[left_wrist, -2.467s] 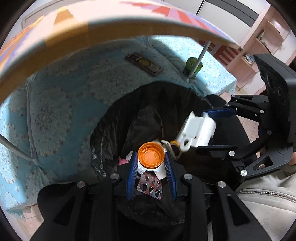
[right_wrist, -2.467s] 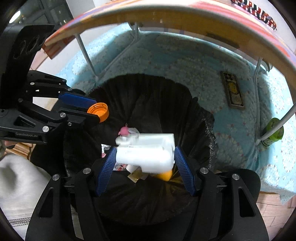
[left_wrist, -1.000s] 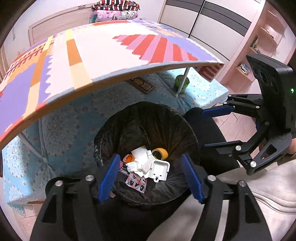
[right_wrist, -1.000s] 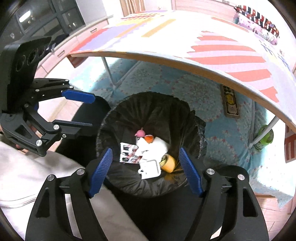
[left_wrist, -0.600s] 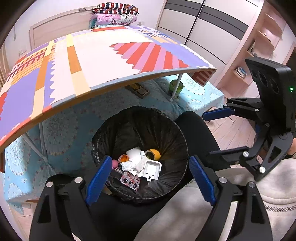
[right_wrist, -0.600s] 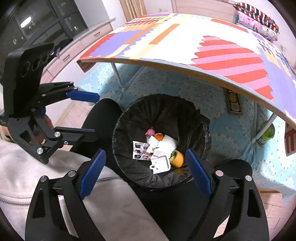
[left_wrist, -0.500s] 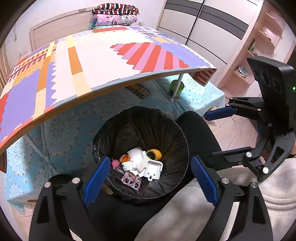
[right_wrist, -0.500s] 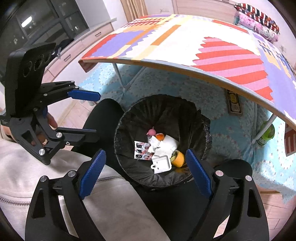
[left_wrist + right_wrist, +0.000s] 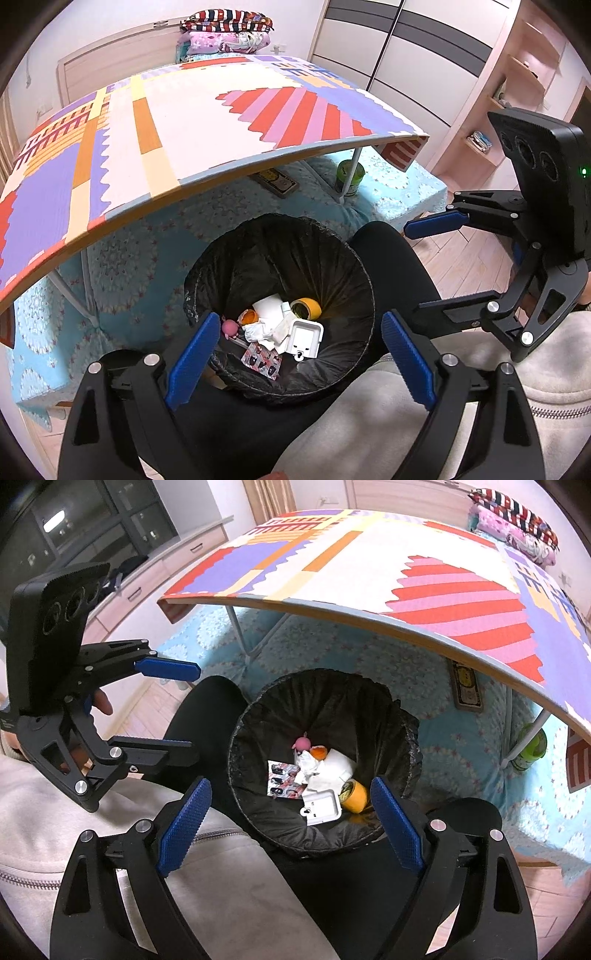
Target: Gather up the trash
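Note:
A trash bin lined with a black bag (image 9: 343,266) (image 9: 402,716) stands on the floor between the person's legs. Inside lie a white plastic box (image 9: 306,338) (image 9: 322,808), a yellow tape roll (image 9: 306,308) (image 9: 354,795), crumpled white paper (image 9: 267,325) (image 9: 325,770), an orange cap (image 9: 247,316) (image 9: 318,752), a pink toy (image 9: 229,328) (image 9: 302,743) and a printed card (image 9: 260,360) (image 9: 282,782). My left gripper (image 9: 295,354) (image 9: 177,712) is open and empty above the bin. My right gripper (image 9: 290,827) (image 9: 432,264) is open and empty too.
A low table with a colourful patterned top (image 9: 184,122) (image 9: 369,561) stands behind the bin on a turquoise mat (image 9: 122,266) (image 9: 461,738). A green can (image 9: 349,177) (image 9: 530,751) sits by a table leg. A flat brown box (image 9: 275,181) (image 9: 467,688) lies under the table.
Both grippers let go of the orange cap and the white box, which now lie in the bin. Both grippers opened wide and rose up and back from the bin.

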`<action>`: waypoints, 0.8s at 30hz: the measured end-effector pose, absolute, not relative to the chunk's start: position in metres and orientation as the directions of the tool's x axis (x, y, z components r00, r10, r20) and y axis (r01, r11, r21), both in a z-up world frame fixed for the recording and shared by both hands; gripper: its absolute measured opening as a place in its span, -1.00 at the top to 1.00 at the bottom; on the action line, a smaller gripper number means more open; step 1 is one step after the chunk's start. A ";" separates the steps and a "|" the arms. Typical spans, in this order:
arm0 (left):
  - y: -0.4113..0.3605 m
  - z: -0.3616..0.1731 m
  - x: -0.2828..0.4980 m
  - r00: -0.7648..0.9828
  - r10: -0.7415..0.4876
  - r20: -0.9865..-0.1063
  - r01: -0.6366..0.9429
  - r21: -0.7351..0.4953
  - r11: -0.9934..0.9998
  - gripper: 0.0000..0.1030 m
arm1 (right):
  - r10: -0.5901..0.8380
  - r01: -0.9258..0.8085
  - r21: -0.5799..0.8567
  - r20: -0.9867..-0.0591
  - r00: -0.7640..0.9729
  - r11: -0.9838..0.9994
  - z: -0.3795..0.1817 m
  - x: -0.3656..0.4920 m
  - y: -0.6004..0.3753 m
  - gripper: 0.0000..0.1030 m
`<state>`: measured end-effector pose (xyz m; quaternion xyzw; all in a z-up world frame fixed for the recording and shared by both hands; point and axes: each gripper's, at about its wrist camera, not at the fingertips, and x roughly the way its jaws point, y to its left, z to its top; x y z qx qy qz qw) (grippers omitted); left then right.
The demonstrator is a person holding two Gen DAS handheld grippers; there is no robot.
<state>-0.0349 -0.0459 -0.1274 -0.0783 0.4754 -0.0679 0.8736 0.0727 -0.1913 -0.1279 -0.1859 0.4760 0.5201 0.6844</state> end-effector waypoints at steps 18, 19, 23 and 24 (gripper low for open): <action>-0.047 -0.126 -0.034 0.541 -0.195 -0.818 0.042 -0.205 0.978 -0.67 | 0.534 -0.891 0.241 -0.845 0.003 0.386 -0.129 0.071 -0.190 -0.71; -0.046 -0.126 -0.034 0.540 -0.196 -0.818 0.043 -0.206 0.978 -0.67 | 0.534 -0.891 0.241 -0.845 0.002 0.385 -0.129 0.071 -0.189 -0.71; -0.045 -0.126 -0.034 0.540 -0.198 -0.818 0.043 -0.208 0.977 -0.67 | 0.535 -0.891 0.241 -0.845 0.003 0.385 -0.129 0.071 -0.190 -0.71; -0.045 -0.126 -0.034 0.540 -0.197 -0.818 0.043 -0.208 0.977 -0.67 | 0.537 -0.891 0.242 -0.844 0.003 0.384 -0.129 0.071 -0.189 -0.71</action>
